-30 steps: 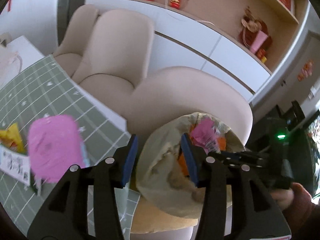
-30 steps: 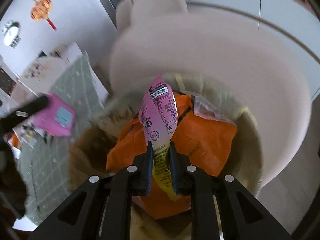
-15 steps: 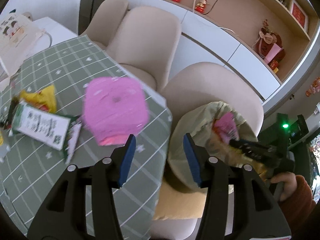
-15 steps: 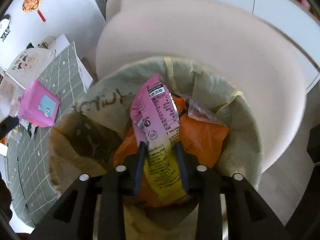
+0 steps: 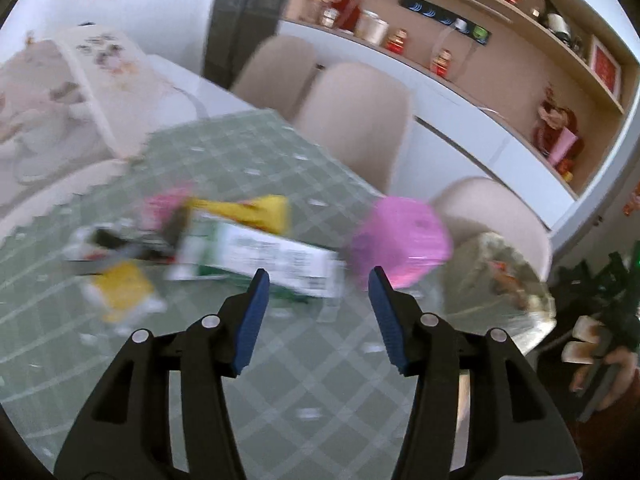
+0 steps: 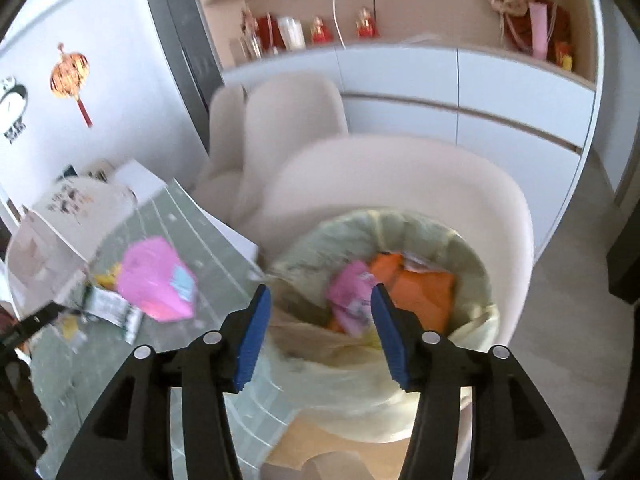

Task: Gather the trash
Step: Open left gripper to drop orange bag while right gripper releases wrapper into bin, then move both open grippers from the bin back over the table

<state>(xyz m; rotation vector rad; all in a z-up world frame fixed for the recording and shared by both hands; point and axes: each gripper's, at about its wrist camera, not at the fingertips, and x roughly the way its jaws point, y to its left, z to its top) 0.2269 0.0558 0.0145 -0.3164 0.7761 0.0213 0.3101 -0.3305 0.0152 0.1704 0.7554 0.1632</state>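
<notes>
A: Green checked tablecloth (image 5: 280, 360) fills your left view now, where a second ago that camera looked mostly at the chair and the bin. On its left lie a small yellow wrapper (image 5: 120, 286) and a dark crumpled wrapper (image 5: 116, 244), then a yellow packet (image 5: 256, 210) and the white-and-green packet (image 5: 260, 256), its print too blurred to read

B: And my left tongs?

A: Your left gripper (image 5: 316, 284) hangs over the cloth with nothing between its blue pads, the jaws widening a little. The pink tissue pack (image 5: 400, 236) sits just right of it, near the table edge; it was at the far left of that view a second ago

B: How many chairs?

A: Three beige chairs (image 5: 360, 116) along the table's far side. The bin (image 6: 472, 256), lined with a pale bag, stands on the nearest one's seat

B: The right tongs?

A: Your right gripper (image 6: 320, 312) hangs above the bin with jaws spreading apart and empty. A second ago they were clenched on the pink wrapper (image 6: 352, 292); that now lies loose in the bin against one orange bag (image 6: 420, 292). Its label was legible as a small printed table before, but now it is only a blur

B: Any writing elsewhere?

A: None that can be read; a red-and-orange lantern sticker (image 6: 68, 76) hangs on the white wall
</notes>
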